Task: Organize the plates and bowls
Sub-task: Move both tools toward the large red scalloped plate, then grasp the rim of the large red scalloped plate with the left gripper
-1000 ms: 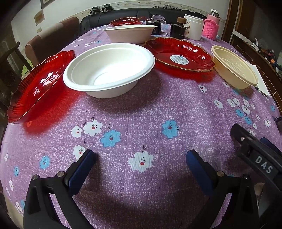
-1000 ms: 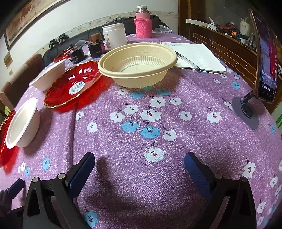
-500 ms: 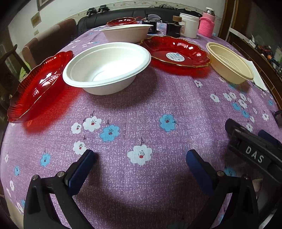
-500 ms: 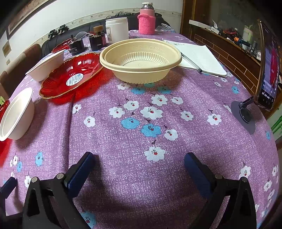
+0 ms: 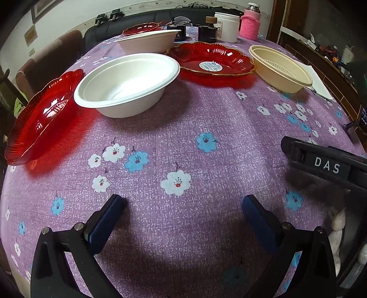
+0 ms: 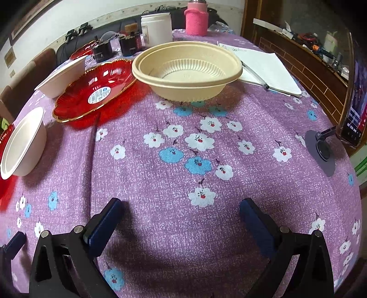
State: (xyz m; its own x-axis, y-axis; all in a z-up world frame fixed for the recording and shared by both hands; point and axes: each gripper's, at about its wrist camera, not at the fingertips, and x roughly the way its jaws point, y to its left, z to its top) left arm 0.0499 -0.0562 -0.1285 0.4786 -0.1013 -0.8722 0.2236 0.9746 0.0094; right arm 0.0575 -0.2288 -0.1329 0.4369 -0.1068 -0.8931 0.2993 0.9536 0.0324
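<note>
In the left wrist view a white bowl sits ahead, with a red plate at its left, a second white bowl behind it, a red plate with a sticker to the right, and a beige bowl far right. A third red plate lies at the back. My left gripper is open and empty above the cloth. My right gripper is open and empty, facing the beige bowl and sticker plate. The near white bowl is at its left.
The table has a purple flowered cloth. At the back stand a white jar, a pink-sleeved bottle and dark boxes. Paper with a pen lies right. A phone on a stand is at the right edge.
Both grippers have drawn back and risen a little, so the dishes look slightly farther and lower. The jaws stay open. No dish has moved.
</note>
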